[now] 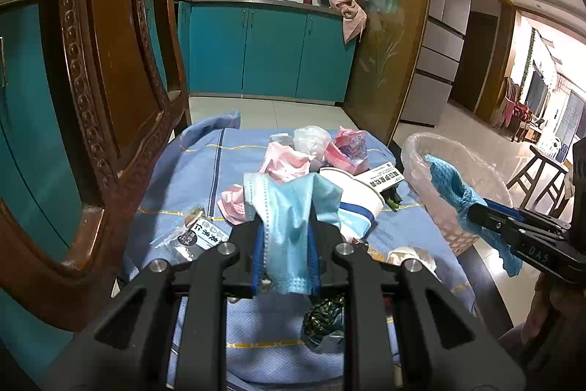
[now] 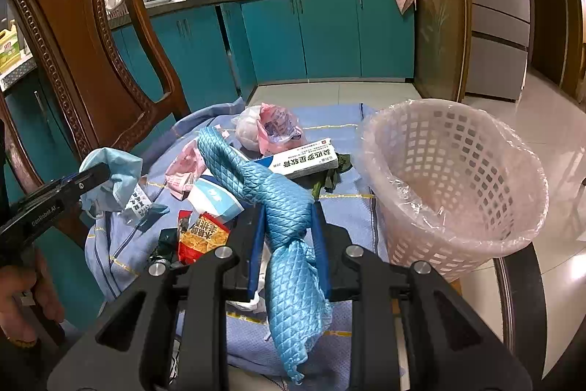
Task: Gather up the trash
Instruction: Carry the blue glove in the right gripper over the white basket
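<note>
My left gripper [image 1: 285, 226] is shut on a light blue face mask [image 1: 289, 207] and holds it above the blue tablecloth [image 1: 197, 171]; it also shows in the right wrist view [image 2: 91, 178] with the mask [image 2: 113, 178]. My right gripper [image 2: 289, 218] is shut on a blue quilted cloth [image 2: 289, 244], left of the pink basket [image 2: 450, 178]. In the left wrist view the right gripper [image 1: 476, 211] holds the cloth [image 1: 450, 185] at the basket's rim [image 1: 439, 141]. Pink wrappers [image 1: 285, 163], a paper cup [image 1: 355, 200] and a medicine box [image 2: 304, 160] lie on the table.
A carved wooden chair [image 2: 84, 39] stands at the table's left. A red snack packet [image 2: 201, 237] and a dark foil wrapper [image 1: 322, 317] lie near me. Teal kitchen cabinets [image 1: 271, 54] are behind, a glass door panel [image 1: 384, 24] at the right. The dark table edge [image 2: 520, 299] runs right of the basket.
</note>
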`<state>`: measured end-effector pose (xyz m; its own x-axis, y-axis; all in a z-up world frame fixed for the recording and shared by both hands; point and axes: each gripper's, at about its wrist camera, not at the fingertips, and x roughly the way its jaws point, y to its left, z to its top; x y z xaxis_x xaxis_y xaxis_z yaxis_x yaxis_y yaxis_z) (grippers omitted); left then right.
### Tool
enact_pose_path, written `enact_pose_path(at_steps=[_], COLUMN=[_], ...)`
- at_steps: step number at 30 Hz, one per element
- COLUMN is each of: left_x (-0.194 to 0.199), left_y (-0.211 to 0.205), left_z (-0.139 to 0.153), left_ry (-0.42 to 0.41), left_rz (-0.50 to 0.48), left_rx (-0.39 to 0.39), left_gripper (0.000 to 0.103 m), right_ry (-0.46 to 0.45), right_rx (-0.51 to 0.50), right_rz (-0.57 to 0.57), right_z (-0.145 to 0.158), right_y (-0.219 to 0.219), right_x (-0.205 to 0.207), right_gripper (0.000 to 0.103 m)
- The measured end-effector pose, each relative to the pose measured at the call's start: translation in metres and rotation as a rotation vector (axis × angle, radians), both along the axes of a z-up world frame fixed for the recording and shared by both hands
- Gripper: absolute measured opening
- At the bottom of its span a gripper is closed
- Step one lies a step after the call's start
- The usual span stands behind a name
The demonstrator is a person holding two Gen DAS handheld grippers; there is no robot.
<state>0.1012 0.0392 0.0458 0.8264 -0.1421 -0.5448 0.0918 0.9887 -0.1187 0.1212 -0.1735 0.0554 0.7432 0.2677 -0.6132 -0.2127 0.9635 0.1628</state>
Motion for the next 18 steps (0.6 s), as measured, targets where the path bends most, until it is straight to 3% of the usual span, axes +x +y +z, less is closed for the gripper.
enact_pose_path(at_steps=[18], left_x=[0.0018], left_y=[-0.0021], left_z=[-0.0044], left_ry=[0.015], left_rz=[-0.01], left_rx=[0.006], left_gripper=[0.02], right_ry=[-0.018], right_rx=[0.006], right_rz=[-0.016], right_z=[0.0018], right_y=[-0.0066], right_x=[0.0034], right_gripper=[0.025])
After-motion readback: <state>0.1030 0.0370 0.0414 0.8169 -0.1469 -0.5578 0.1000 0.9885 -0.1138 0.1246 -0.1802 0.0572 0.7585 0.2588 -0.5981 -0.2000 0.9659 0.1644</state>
